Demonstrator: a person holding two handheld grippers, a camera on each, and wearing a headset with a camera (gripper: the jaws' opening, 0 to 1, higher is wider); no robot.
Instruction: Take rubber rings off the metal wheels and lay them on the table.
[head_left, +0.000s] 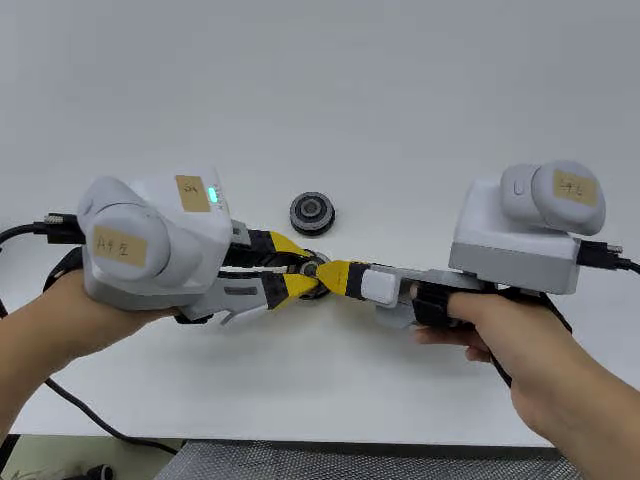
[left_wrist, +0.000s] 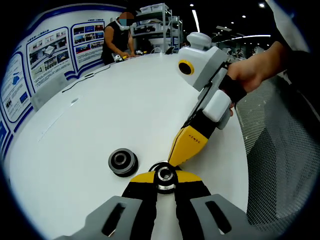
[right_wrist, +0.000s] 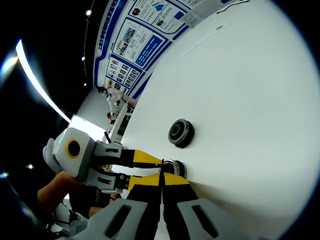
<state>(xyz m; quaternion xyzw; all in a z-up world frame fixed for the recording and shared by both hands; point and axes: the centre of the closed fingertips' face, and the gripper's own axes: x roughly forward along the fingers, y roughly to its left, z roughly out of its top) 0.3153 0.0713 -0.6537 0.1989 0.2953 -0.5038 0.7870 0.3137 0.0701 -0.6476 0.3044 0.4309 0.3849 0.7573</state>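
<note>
My left gripper (head_left: 300, 272) (left_wrist: 165, 181) is shut on a small metal wheel (left_wrist: 165, 175) (head_left: 316, 268) (right_wrist: 176, 168), held just above the white table. Around the wheel's rim runs a black rubber ring (left_wrist: 159, 164). My right gripper (head_left: 335, 276) (right_wrist: 162, 176) comes in from the opposite side. Its yellow jaws are pressed together and pinch the ring at the wheel's edge; in the left gripper view it is the right gripper (left_wrist: 186, 146) slanting in from the upper right. A second wheel (head_left: 312, 212) (left_wrist: 123, 161) (right_wrist: 181, 132) with its black ring on lies flat on the table just beyond.
The white table (head_left: 400, 120) stretches bare behind and to both sides. Its front edge (head_left: 300, 442) is close to the person. A black cable (head_left: 70, 400) trails off the left gripper. People stand at far benches (left_wrist: 120, 40).
</note>
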